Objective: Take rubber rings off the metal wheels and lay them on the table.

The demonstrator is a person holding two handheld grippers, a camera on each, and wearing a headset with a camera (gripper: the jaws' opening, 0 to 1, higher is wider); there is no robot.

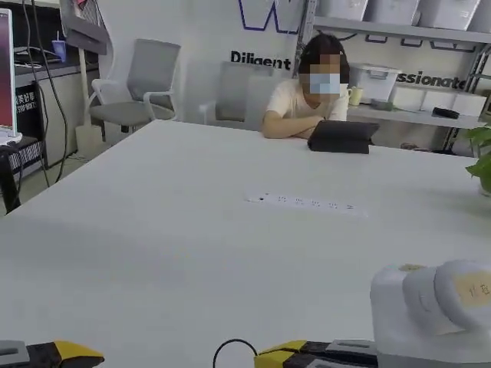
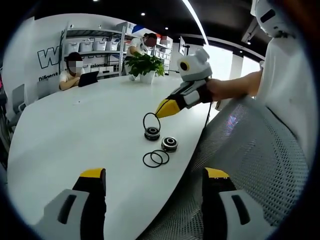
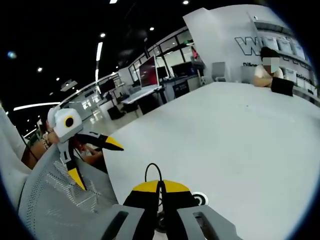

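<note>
Two metal wheels (image 2: 152, 133), three rubber rings (image 2: 156, 158), one ring pinched by the right gripper (image 2: 167, 107).
Both wheels stand close together on the white table (image 2: 75, 135), near its edge. Two rings lie flat and overlapping on the table, just beside the nearer wheel (image 2: 169, 144). The third ring (image 2: 152, 121) hangs upright directly above the farther wheel; whether it touches that wheel cannot be told. One white pot (image 2: 147, 77) at the far end of the table holds a green plant (image 2: 144, 64). The right gripper's jaws are pressed together on the top of the third ring. The left gripper (image 3: 94, 161) has its jaws spread wide, holds nothing, and sits off the table edge beside a grey mesh chair (image 2: 250, 150).
</note>
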